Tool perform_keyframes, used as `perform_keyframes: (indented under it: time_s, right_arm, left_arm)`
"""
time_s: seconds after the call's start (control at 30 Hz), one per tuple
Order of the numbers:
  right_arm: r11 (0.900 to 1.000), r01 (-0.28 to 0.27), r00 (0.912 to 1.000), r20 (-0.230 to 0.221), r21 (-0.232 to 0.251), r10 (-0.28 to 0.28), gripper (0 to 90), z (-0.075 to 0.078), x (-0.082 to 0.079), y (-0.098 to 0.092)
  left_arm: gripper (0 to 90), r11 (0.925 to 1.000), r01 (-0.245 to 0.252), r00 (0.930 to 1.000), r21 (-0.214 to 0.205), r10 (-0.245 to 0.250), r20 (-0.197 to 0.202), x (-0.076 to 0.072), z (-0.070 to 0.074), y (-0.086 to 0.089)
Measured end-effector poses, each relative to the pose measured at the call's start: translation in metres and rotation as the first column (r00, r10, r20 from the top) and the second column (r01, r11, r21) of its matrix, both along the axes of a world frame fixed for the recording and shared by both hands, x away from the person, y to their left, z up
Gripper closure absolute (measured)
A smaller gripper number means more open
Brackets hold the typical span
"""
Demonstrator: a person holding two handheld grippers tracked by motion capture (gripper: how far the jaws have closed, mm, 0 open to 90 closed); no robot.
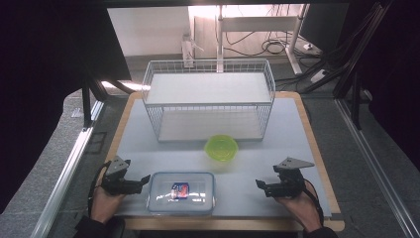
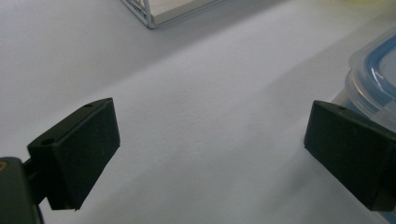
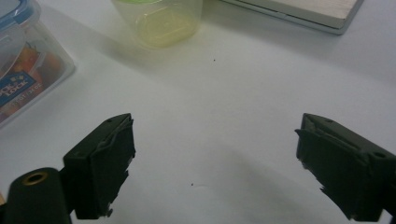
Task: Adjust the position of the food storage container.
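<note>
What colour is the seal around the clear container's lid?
Blue, running inside the rim of the clear container; clearest in the left gripper view.

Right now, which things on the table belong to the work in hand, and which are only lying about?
In the work:
- lidded plastic container, between both grippers
- left gripper, open, beside it
- right gripper, open

Lying about:
- green bowl
- wire shelf rack

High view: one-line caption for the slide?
Two open hand-held grippers, left gripper and right gripper, flank a clear lidded plastic container, with a lime-green plastic bowl and white wire basket beyond.
</note>
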State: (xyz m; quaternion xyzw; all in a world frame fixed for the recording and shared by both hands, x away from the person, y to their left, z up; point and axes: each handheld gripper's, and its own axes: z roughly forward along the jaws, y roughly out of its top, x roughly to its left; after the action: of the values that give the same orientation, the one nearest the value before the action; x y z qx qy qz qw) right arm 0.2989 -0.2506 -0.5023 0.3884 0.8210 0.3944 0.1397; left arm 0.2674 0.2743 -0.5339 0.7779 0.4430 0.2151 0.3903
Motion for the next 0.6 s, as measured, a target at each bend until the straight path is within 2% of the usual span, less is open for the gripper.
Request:
perform_keyframes:
  time_s: [0.13,0.2,0.27,0.4,0.6]
  right_arm:
    - [0.9999,-0.015,0.9998,-0.011,0.002,0.015,18.1,0.000,0.002,0.003]
    - [0.9997,-0.023,0.9997,-0.004,-0.008,0.022,21.2,0.001,0.002,0.005]
    - [0.9996,-0.027,0.9996,0.003,-0.006,0.027,22.7,0.002,0.002,0.006]
    - [0.9985,-0.055,0.9985,-0.008,-0.007,0.055,33.8,0.009,0.004,0.010]
    - [0.9969,-0.077,0.9970,-0.014,-0.017,0.077,42.9,0.014,0.009,0.019]
  left_arm:
    - [3.6,1.0000,0.004,1.0000,0.008,-0.004,0.004,0.000,0.000,-0.001]
    - [3.6,0.9999,0.008,0.9999,-0.015,-0.007,0.012,-0.001,0.001,0.001]
    - [3.6,0.9998,0.006,0.9999,-0.018,-0.006,0.014,-0.001,0.001,0.001]
    - [3.7,0.9998,0.008,0.9999,-0.018,-0.008,0.010,-0.001,0.000,0.001]
    - [3.8,0.9999,0.013,0.9998,-0.008,-0.013,0.014,-0.001,0.000,0.000]
